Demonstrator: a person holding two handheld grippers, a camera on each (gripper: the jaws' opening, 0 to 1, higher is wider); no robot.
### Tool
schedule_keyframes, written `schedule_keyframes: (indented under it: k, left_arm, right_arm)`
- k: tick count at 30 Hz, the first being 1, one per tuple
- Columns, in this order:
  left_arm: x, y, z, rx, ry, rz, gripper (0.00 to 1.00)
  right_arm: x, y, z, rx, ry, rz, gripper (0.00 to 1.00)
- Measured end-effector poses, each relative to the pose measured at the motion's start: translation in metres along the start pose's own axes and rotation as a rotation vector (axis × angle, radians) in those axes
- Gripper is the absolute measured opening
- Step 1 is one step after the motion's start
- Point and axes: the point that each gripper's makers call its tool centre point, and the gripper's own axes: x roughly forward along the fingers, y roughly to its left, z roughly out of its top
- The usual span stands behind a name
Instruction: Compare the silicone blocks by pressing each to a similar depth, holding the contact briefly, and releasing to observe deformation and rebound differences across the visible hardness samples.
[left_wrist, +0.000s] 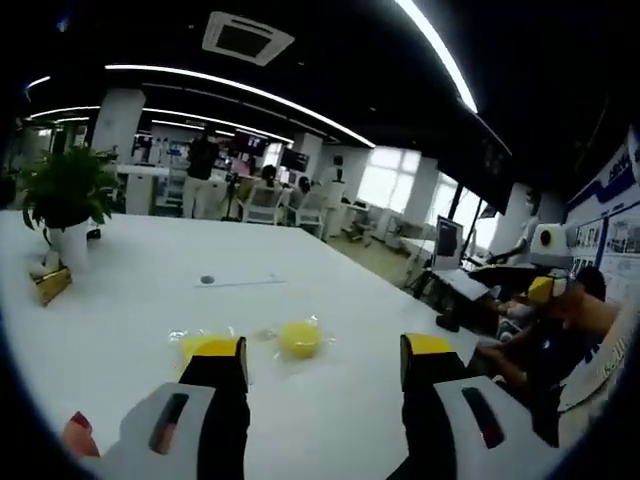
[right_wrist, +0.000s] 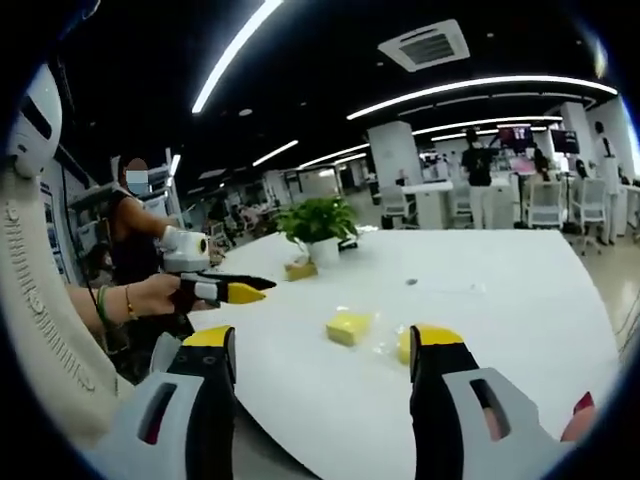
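Observation:
Two yellow silicone blocks lie in clear wrappers on the white table (left_wrist: 150, 300). In the left gripper view the round block (left_wrist: 299, 338) sits between the jaws and beyond them. The other block (left_wrist: 192, 345) is half hidden behind the left jaw. My left gripper (left_wrist: 322, 352) is open, empty and off the table. In the right gripper view a square block (right_wrist: 348, 327) lies ahead on the table (right_wrist: 500, 290), and the second block (right_wrist: 402, 346) peeks out beside the right jaw. My right gripper (right_wrist: 323, 345) is open, holding nothing and short of both blocks.
A potted plant (left_wrist: 65, 190) (right_wrist: 318, 222) and a small gold object (left_wrist: 50, 283) (right_wrist: 299, 269) stand farther along the table. A person's hand holds a yellow-tipped gripper (right_wrist: 228, 290) at the table's edge. Another person (left_wrist: 560, 330) sits at the right. Office desks and chairs fill the background.

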Motion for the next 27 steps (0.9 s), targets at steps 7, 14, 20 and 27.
schedule_keyframes:
  k: [7, 14, 20, 27]
  left_arm:
    - [-0.033, -0.009, -0.006, -0.027, -0.025, -0.039, 0.68]
    - [-0.054, -0.009, -0.009, -0.020, -0.025, -0.027, 0.71]
    - [-0.063, -0.003, -0.008, -0.024, -0.012, -0.013, 0.71]
    - [-0.065, 0.001, -0.006, 0.000, 0.007, -0.005, 0.73]
  right_arm:
    - [0.001, -0.004, -0.010, 0.042, 0.014, 0.003, 0.69]
    - [-0.001, -0.006, -0.015, 0.041, 0.037, 0.002, 0.71]
    - [-0.003, -0.006, -0.023, 0.049, 0.055, 0.001, 0.70]
    - [-0.004, -0.008, -0.031, 0.040, 0.077, -0.007, 0.72]
